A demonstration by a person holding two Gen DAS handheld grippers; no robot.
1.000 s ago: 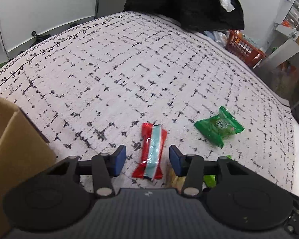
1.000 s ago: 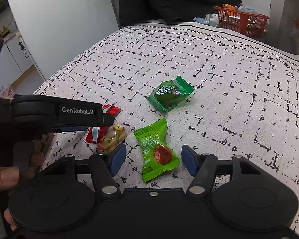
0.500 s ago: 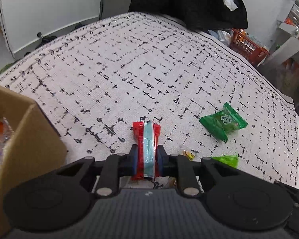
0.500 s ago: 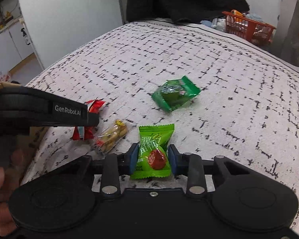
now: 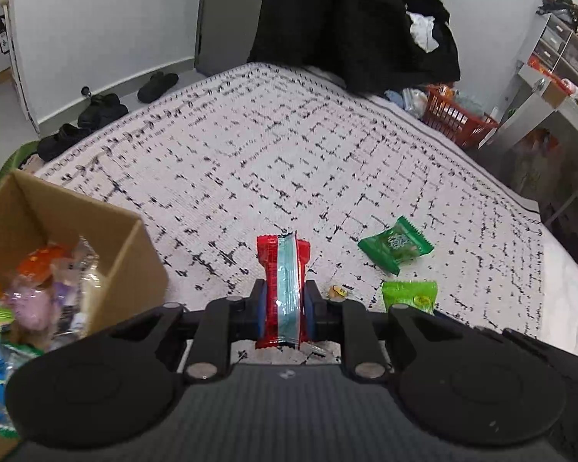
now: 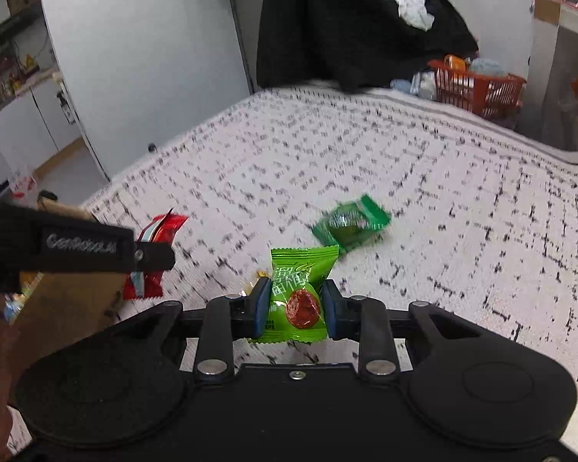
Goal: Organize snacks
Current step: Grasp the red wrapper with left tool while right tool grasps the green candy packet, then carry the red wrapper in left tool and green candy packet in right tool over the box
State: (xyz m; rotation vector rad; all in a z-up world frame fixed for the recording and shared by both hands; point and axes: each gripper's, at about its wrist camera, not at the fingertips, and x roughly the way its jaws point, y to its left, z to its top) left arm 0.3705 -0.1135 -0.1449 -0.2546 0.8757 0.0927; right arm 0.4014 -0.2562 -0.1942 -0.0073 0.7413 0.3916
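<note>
- Snacks under sorting: we are working over a bed whose white bedspread (image 5: 289,161) carries a black dashed grid pattern.
- Left gripper (image 5: 283,308): we are pinching the red wrapper with a pale blue stripe (image 5: 283,281) between its blue pads; the pack is standing upright in the jaws, its top sticking out above them, clear of the bedspread.
- Right gripper (image 6: 294,306): its jaws have just been closing, and we are clamping the light green packet with a red fruit picture (image 6: 298,292) between the pads; the packet is rising above the fingers, lifted off the bedspread.
- Cardboard box (image 5: 69,208): we are seeing it open at the near left edge of the bed, just beside the left gripper, with assorted wrapped snacks (image 5: 46,292) lying inside.
- Dark green packet (image 5: 395,244): we are finding it lying flat on the bedspread toward the right edge of the bed, apart from both grippers.
- Small yellowish snack (image 5: 339,292): we are noting it lying on the bedspread just beside the left gripper's right finger; too small to tell what it is.
- Orange basket (image 5: 456,117): we are seeing it beyond the far right corner of the bed.
- Black clothing (image 5: 350,19): we are recording it hanging over the far edge of the bed.
- Dark shoes (image 5: 104,109): we are spotting them on the floor past the left edge.
</note>
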